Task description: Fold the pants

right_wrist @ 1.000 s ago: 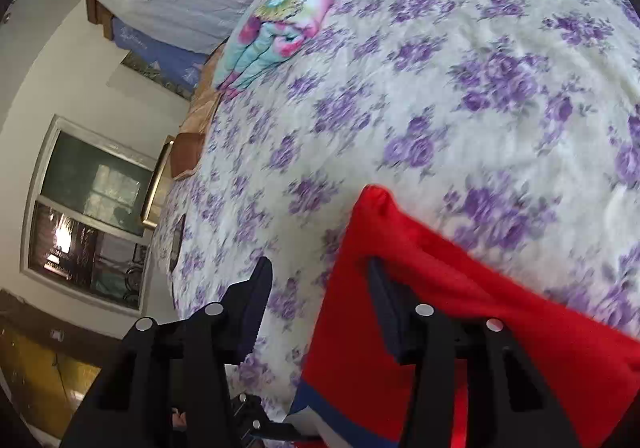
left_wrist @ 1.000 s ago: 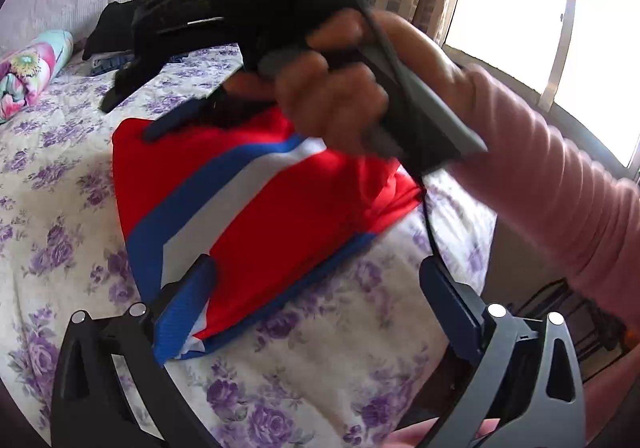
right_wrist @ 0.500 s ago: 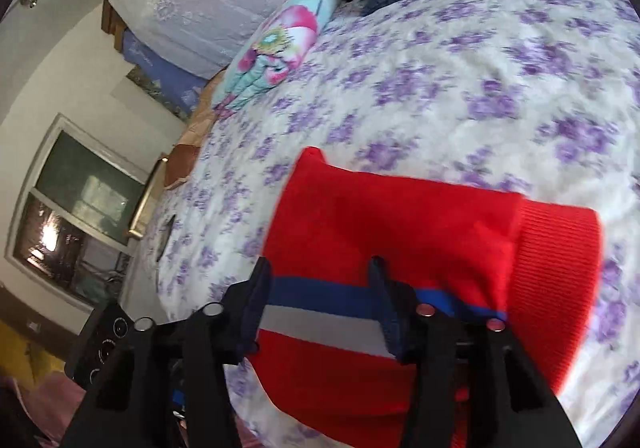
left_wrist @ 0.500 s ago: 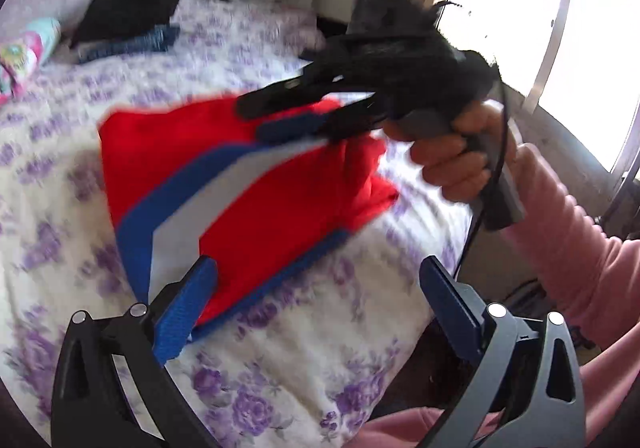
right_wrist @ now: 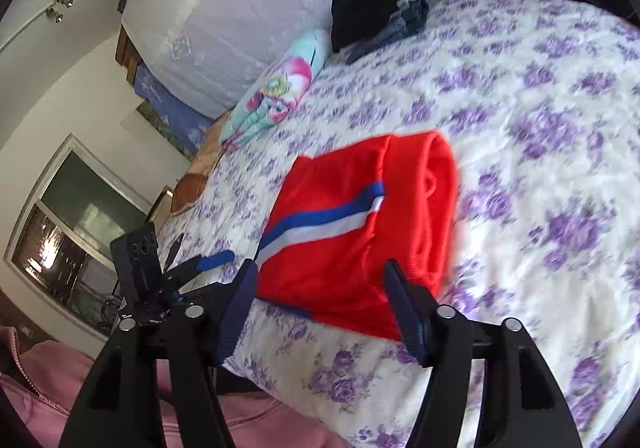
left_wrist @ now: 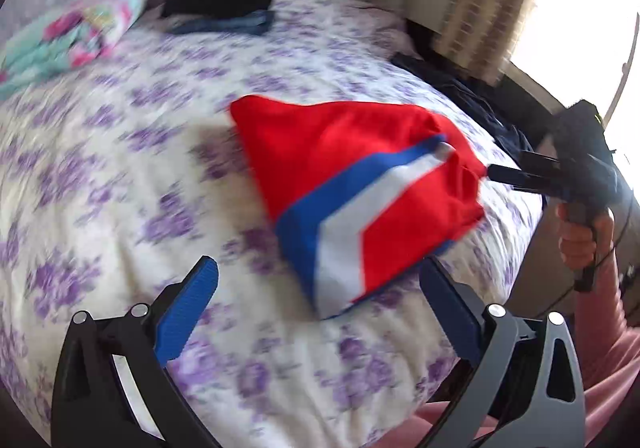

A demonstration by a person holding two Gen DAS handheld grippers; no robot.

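Note:
The red pants (left_wrist: 344,163) with a blue and white stripe lie folded in a compact bundle on the purple-flowered bed (left_wrist: 120,167), near its front edge; they also show in the right wrist view (right_wrist: 360,215). My left gripper (left_wrist: 320,288) is open and empty, just in front of the bundle. My right gripper (right_wrist: 320,292) is open and empty, its fingers at the bundle's near edge without holding it. In the left wrist view the right gripper (left_wrist: 520,173) hangs off the bundle's right side. In the right wrist view the left gripper (right_wrist: 200,268) sits left of the bundle.
A black and a blue folded garment (right_wrist: 376,15) lie at the head of the bed beside a flowered pillow (right_wrist: 276,87). Dark clothing (left_wrist: 472,95) lies at the bed's right edge by the window. The bed edge (right_wrist: 320,380) is close to me.
Both grippers have pulled back from the folded pants. The right gripper, which was over the bundle, has moved off to its right side. The bundle lies free on the bed.

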